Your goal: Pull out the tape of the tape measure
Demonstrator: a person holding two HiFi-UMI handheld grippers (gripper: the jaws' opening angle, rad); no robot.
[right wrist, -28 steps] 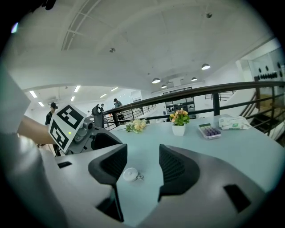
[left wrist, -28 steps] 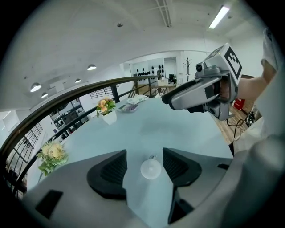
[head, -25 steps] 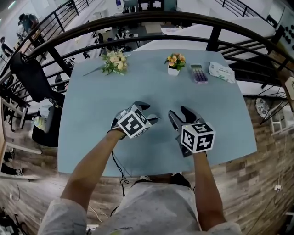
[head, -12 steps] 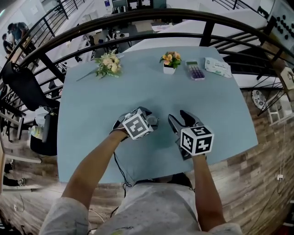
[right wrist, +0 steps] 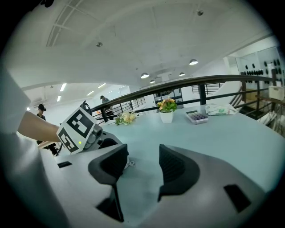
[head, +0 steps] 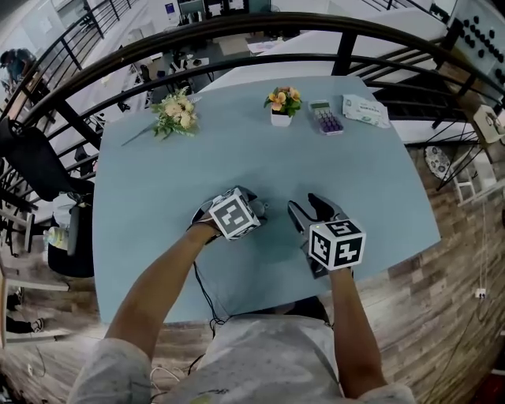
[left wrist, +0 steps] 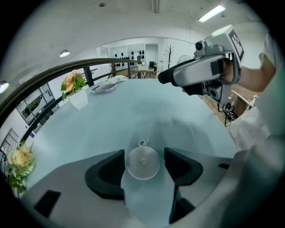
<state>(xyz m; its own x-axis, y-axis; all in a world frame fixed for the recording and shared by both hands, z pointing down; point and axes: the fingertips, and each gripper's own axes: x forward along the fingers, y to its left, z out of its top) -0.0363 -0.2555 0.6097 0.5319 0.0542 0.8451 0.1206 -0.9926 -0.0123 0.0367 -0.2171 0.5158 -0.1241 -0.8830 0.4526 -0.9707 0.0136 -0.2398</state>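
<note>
Nothing's pulled out yet. The tape measure [left wrist: 142, 163] sits between the jaws of the left gripper [left wrist: 143, 156], which have just been opening and aren't pinching it. The right gripper [right wrist: 142, 156] hangs beside it, jaws apart and empty, pull tab [left wrist: 142, 143] untouched.

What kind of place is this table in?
Probably a mezzanine in an open office or workshop: a curved railing edges the blue table, a lower floor shows beyond, and ceiling lights hang overhead.

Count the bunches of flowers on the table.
2: a pale bunch lying at the far left, and orange flowers in a white pot near the far edge. None seems hidden.
</note>
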